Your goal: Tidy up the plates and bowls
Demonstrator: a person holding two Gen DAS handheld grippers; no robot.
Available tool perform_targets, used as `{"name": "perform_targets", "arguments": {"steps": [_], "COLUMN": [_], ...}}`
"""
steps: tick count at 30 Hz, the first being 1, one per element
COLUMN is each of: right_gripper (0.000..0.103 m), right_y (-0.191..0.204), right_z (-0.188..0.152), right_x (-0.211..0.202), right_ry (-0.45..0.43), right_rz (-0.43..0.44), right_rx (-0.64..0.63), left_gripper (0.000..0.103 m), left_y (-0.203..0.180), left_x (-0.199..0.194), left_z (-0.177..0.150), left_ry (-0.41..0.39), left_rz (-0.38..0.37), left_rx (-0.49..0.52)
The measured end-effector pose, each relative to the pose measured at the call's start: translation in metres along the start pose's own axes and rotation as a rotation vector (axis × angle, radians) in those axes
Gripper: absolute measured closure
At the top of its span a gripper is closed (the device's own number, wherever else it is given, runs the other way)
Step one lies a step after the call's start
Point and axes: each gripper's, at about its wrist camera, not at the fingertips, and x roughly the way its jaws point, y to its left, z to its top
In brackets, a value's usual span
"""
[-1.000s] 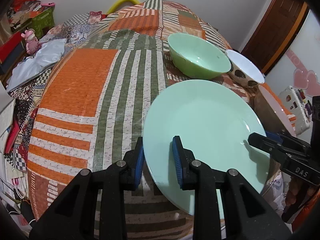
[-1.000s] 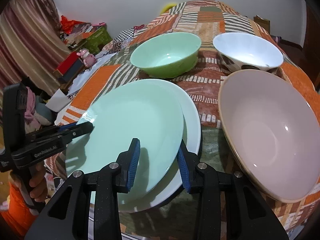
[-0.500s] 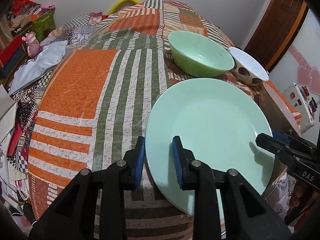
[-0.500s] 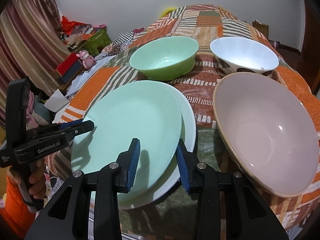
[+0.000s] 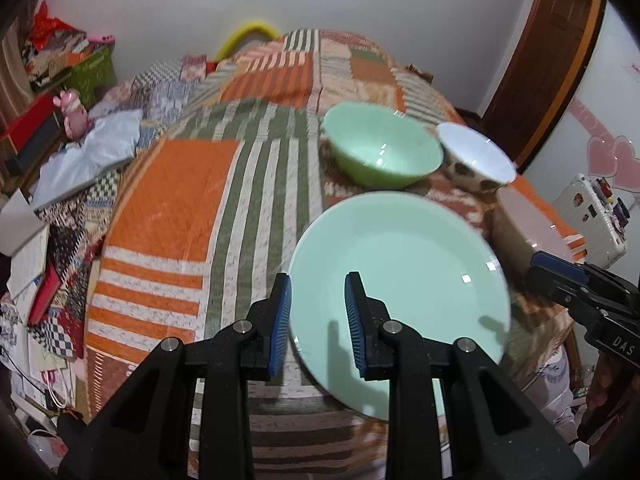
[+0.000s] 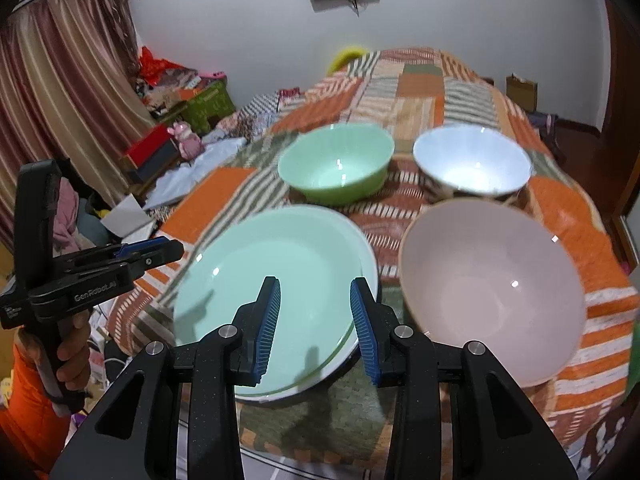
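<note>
Near: left gripper [image 5: 316,312] and right gripper [image 6: 316,320] both hang above the near rim of the green plate [image 5: 400,272]. On each, the pads stand a little apart with nothing pinched. The right wrist view shows the left tips just off the plate's left edge, not touching.

The green plate lies on the white plate [image 6: 370,266], shifted slightly left so that a white crescent shows at right. We judge the plates stacked and the bowls next.

The stack's near rim sits close to the near edge of the quilt [image 5: 172,200], so we would not nudge it nearer.

Right of the stack, just beside it: pink bowl [image 6: 492,292], the widest, and our likely base for nesting. We advise gripping a bowl by its rim wall and lifting straight up.

Far: green bowl [image 6: 336,168] and white bowl [image 6: 472,164] stand close together. We would approach from their outer sides. The far left quilt is open for setting things down.
</note>
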Motion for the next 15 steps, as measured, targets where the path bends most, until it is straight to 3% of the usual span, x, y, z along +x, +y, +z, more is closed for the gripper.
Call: {"name": "perform_targets", "arguments": {"steps": [3,5,9,13,15], "right_gripper": [0.07,0.07,0.069,0.051,0.047], "right_y": [-0.001,-0.006,-0.019,-0.041,-0.052], "right_z": [0.005,0.009,0.013,0.014,0.014], "right_x": [-0.011,-0.019,-0.033,-0.049,-0.055], "right_ry": [-0.033,-0.056,-0.094,-0.117,-0.13], "right_rz": [-0.01,-0.026,-0.066,-0.111,-0.137], "right_rx": [-0.008,-0.011,-0.006,0.008,0.018], "left_gripper": [0.072,0.057,0.054,0.047,0.044], "left_y": [-0.013,-0.022,-0.047,-0.074,-0.087], "left_x": [-0.017,-0.022,-0.029,-0.03,-0.03], "left_z": [0.007,0.01,0.017,0.026,0.029], "left_ry": [-0.034,-0.047,-0.074,-0.078,-0.086], "left_rz": [-0.015,-0.023,-0.035,-0.059,-0.062], "left_rx": [0.019,0.029,0.079,0.116,0.137]}}
